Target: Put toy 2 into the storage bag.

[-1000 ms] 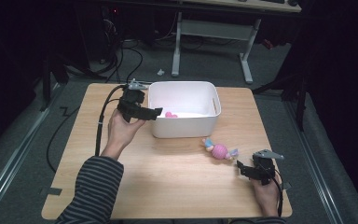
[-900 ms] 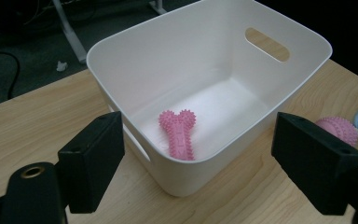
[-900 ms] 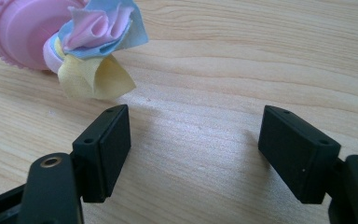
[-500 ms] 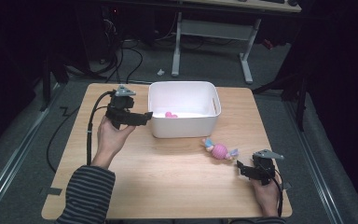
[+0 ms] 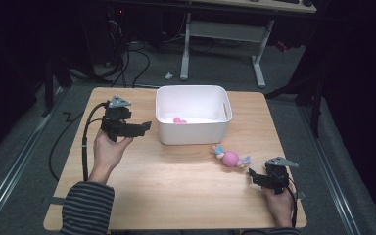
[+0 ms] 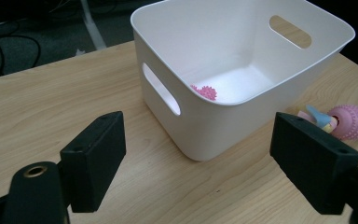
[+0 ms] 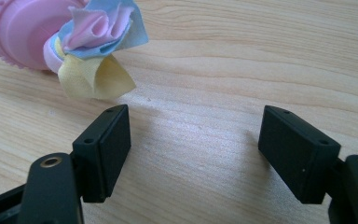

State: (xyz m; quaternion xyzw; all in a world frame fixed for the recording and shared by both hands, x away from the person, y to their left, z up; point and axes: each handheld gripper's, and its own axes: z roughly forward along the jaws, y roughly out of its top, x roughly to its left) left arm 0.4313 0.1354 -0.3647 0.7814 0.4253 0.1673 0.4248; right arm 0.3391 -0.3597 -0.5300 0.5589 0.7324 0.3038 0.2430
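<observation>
Counting one white bin [image 5: 194, 128], two pink toys, one inside [image 5: 178, 120], one outside [image 5: 230, 157]; I hold left gripper [image 5: 144, 127] and right gripper [image 5: 253, 175] spread wide, empty

The high view looked down on the whole table [image 5: 176, 196]. The left gripper view faced the white bin [image 6: 242, 116] closely; both shared it, frame centre.

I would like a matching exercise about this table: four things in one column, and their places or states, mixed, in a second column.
Things:
1. white bin
2. small pink spiky ball
3. pink toy with cloth frills
4. left gripper

Places or states:
A. lying on the table in front of the bin, near the right gripper
B. inside the bin
C. open, held left of the bin
D. standing on the table's far half

Pairs: 1-D, 2-B, 3-A, 4-C
</observation>
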